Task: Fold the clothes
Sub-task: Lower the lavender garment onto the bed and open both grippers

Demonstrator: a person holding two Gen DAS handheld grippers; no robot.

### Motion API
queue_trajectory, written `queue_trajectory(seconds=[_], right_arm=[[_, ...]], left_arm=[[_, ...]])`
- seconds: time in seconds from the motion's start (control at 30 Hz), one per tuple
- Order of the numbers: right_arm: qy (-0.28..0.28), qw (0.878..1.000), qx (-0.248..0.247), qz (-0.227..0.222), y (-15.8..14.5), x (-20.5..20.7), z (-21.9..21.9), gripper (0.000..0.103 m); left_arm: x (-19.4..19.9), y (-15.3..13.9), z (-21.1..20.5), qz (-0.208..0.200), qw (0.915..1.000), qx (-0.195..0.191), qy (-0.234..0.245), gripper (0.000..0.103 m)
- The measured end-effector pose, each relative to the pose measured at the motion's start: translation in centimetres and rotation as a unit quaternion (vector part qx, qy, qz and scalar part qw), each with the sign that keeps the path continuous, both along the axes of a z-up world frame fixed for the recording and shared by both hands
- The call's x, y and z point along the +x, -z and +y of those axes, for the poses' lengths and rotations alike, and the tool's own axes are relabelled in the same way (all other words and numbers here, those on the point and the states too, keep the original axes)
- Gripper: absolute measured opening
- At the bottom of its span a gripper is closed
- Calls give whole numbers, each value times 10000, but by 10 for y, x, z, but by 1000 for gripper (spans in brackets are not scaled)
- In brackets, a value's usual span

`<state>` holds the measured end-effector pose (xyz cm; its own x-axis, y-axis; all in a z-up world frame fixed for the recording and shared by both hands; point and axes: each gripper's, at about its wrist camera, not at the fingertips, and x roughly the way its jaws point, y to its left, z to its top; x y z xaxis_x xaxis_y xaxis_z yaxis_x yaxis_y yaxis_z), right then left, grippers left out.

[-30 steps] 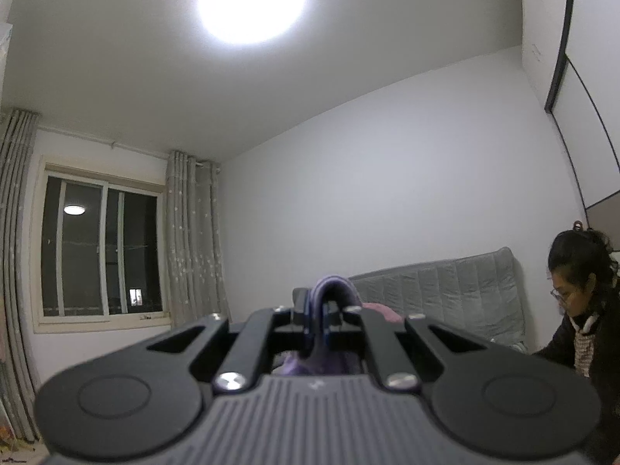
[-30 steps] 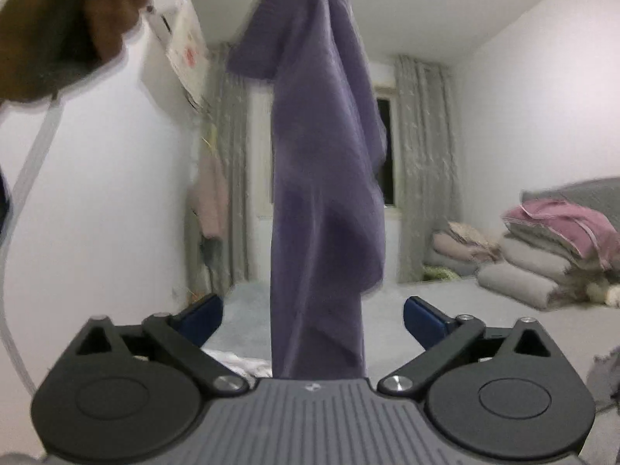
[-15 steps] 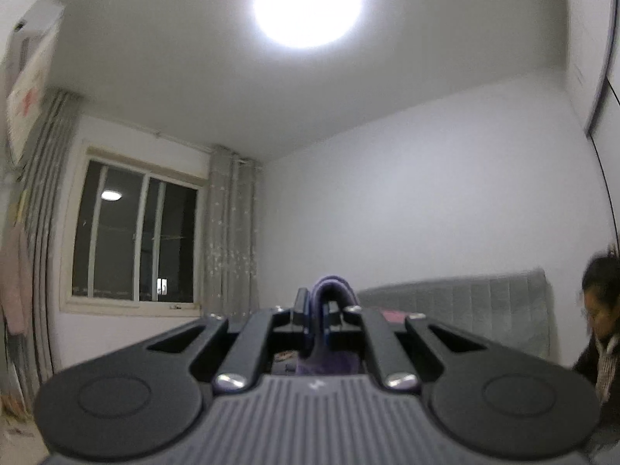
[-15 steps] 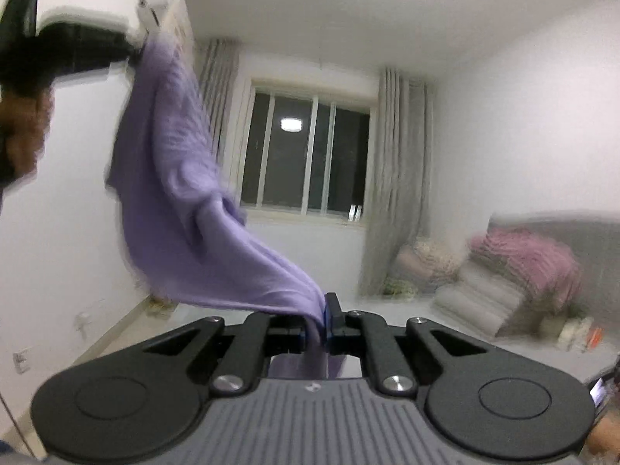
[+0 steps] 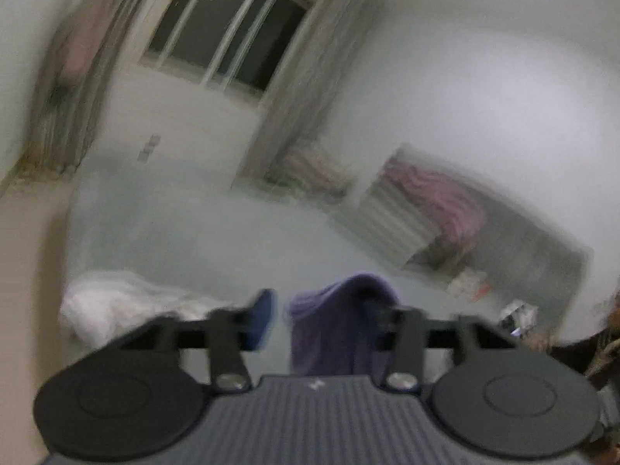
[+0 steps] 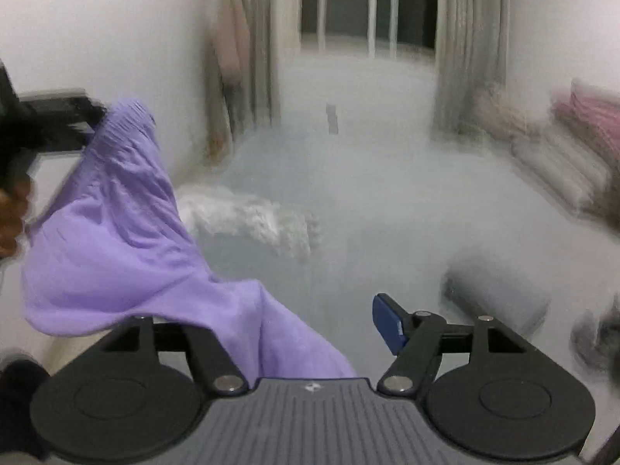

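A purple garment (image 6: 116,232) hangs in the air between my two grippers. In the right wrist view its top end hangs from my left gripper (image 6: 73,120) at the left edge, and its lower end drapes over the left finger of my right gripper (image 6: 310,310). That gripper is open, and only its blue right fingertip (image 6: 387,325) shows. In the blurred left wrist view my left gripper (image 5: 317,306) is open too. The purple garment (image 5: 341,329) lies over its right finger, and the blue left fingertip (image 5: 259,321) is bare.
A grey bed (image 6: 368,201) spreads below, with a white garment (image 6: 252,221) crumpled on it. Folded pink and grey blankets (image 6: 581,135) are stacked at the right. A window and curtains (image 6: 465,58) are behind. A person's hand (image 6: 11,213) shows at the left edge.
Both grippers were shut on the purple garment half a second ago and now stand open. Both views have swung down from the ceiling and walls toward the bed.
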<state>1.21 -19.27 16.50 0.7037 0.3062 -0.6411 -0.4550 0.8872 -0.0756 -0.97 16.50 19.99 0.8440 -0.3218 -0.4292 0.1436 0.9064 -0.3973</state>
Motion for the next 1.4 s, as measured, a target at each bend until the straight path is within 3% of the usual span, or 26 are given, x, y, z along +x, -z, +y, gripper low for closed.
queue_trajectory(seconds=[0.03, 0.1, 0.13, 0.17, 0.2, 0.3, 0.4, 0.5, 0.63, 0.67, 0.7, 0.73, 0.77, 0.8, 0.83, 0.87, 0.93, 1.03, 1.07, 1.17, 1.2, 1.23, 1.27, 1.3, 1.33, 1.4], right_arm=[[119, 9997, -159, 135, 22, 7, 4, 67], [247, 9993, 26, 267, 44, 11, -6, 67], [308, 9988, 221, 317, 52, 5, -12, 68], [406, 9978, 371, 363, 59, -6, -16, 68], [545, 9966, 467, 404, 65, -12, -22, 69], [878, 9924, 709, 482, 73, -32, -39, 69], [770, 9916, 888, 536, 58, -64, -37, 69], [568, 9947, 612, 598, 68, -86, -24, 69], [692, 9939, 427, 747, 90, -96, -22, 69], [736, 9933, 330, 829, 97, -95, -20, 68], [780, 9925, 233, 910, 104, -93, -18, 65], [808, 9918, 112, 980, 112, -91, -15, 52], [818, 9912, -36, 1036, 119, -91, -12, 43], [831, 9912, -142, 1024, 123, -91, -9, 42], [846, 9918, -203, 938, 124, -92, -8, 29], [917, 9921, -204, 828, 121, -93, -10, 6], [1155, 9919, -64, 524, 105, -94, -19, 7], [1312, 9909, 267, -107, 64, -102, -32, 7], [1319, 9898, 441, -320, 48, -106, -37, 7], [1226, 9836, 1087, -756, 7, -119, -48, 7], [1226, 9830, 1149, -735, 3, -119, -49, 8], [1226, 9824, 1211, -715, -2, -119, -50, 17], [1236, 9834, 1183, -604, 0, -117, -50, 43], [1256, 9857, 1055, -394, 10, -113, -48, 60], [1283, 9866, 982, -246, 19, -111, -47, 85], [1352, 9862, 954, -83, 33, -113, -45, 88]], left_arm=[[12, 32, 6, 406, 9991, 101, -45, 54], [23, 81, 18, 980, 9952, 29, 33, 56], [27, 96, 21, 1131, 9935, -16, 101, 59], [31, 103, 21, 1191, 9928, -21, 146, 68], [28, 112, 22, 1152, 9932, 45, 170, 79], [25, 114, 14, 935, 9942, 395, 366, 90], [5, 112, -2, 757, 9925, 624, 727, 102], [-31, 118, -23, 717, 9862, 953, 1146, 103], [-30, 143, -34, 973, 9806, 1266, 1136, 101], [-25, 149, -37, 1057, 9797, 1296, 1107, 95], [-22, 152, -38, 1095, 9791, 1324, 1086, 81], [-21, 154, -39, 1121, 9786, 1353, 1068, 71], [-20, 156, -40, 1147, 9782, 1381, 1049, 41], [-19, 158, -41, 1172, 9776, 1409, 1030, 20], [-16, 155, -35, 1139, 9818, 1165, 972, 20], [-13, 149, -28, 1087, 9864, 844, 902, 18], [-7, 137, -13, 981, 9921, 198, 759, 15], [-12, 92, 9, 472, 9950, -651, 596, 13], [-15, 77, 15, 283, 9939, -898, 573, 2], [-24, 39, 19, -243, 9912, -1188, 532, 0], [-27, 32, 16, -366, 9913, -1144, 529, 0], [-27, 30, 11, -398, 9925, -1022, 545, 1], [-25, 35, 4, -320, 9940, -877, 573, 2], [-22, 42, -3, -218, 9953, -732, 603, 4], [-18, 54, -10, -43, 9956, -640, 681, 4], [-11, 81, -22, 327, 9951, -475, 809, 10]])
